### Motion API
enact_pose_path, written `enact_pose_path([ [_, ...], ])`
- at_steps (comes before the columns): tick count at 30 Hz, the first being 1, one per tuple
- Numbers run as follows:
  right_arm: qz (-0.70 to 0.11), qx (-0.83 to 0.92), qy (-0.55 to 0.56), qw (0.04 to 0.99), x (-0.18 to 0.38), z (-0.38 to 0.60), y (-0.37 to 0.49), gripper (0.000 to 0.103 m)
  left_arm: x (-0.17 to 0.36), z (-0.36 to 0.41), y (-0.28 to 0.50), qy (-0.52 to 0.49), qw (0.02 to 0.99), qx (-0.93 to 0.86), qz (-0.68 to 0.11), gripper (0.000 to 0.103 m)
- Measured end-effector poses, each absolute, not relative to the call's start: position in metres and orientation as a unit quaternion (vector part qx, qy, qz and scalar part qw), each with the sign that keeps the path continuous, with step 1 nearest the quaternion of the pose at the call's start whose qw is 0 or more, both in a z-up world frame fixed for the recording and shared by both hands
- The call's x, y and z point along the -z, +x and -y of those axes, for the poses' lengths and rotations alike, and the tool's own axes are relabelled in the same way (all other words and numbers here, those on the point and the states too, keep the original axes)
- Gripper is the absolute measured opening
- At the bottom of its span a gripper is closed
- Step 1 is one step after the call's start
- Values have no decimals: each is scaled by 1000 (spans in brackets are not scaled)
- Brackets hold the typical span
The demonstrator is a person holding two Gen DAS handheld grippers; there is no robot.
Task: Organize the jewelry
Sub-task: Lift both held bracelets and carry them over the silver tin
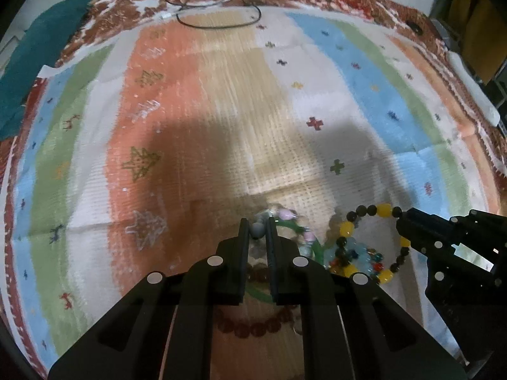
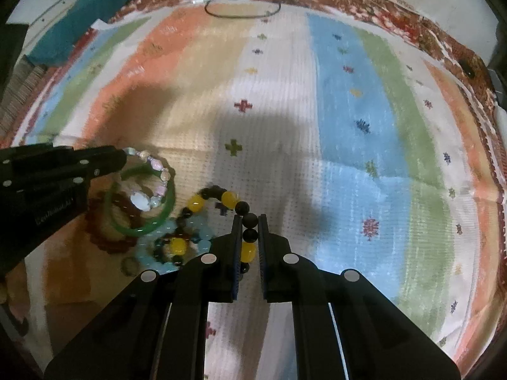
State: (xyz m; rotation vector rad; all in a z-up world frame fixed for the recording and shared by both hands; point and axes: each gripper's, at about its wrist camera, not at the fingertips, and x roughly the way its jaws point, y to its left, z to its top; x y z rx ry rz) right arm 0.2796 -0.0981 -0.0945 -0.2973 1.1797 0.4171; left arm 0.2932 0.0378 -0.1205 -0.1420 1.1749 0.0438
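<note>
Jewelry is all bunched up at the near edge of a striped rug [image 1: 221, 110] in the left wrist view. The left gripper [image 1: 257, 231] is clamped on a grey bead of the pale pink bracelet [image 1: 286, 215], which loops out just past the fingertips, over a green bangle [image 1: 313, 250] and a brown bead bracelet [image 1: 253, 327]. Off to the side, the right gripper [image 1: 400, 221] pinches the black and yellow bracelet [image 1: 367, 210], with a pile of blue and multicolour beads [image 1: 358, 256] under it. Right wrist view: right gripper [image 2: 249, 226] squeezed shut on black beads of that black and yellow bracelet [image 2: 229, 199], the loop trailing toward the pile. The left gripper [image 2: 122, 158] comes in from the side, holding the pink bracelet [image 2: 158, 174] above the green bangle [image 2: 149, 226].
</note>
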Motion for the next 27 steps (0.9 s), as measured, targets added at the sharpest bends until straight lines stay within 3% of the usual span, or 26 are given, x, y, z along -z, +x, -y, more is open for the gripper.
enact_pose_path([
  [27,-489,-230,-98,836,27,107,229,10,42,-24,215,-68,872,-27,-484,10],
])
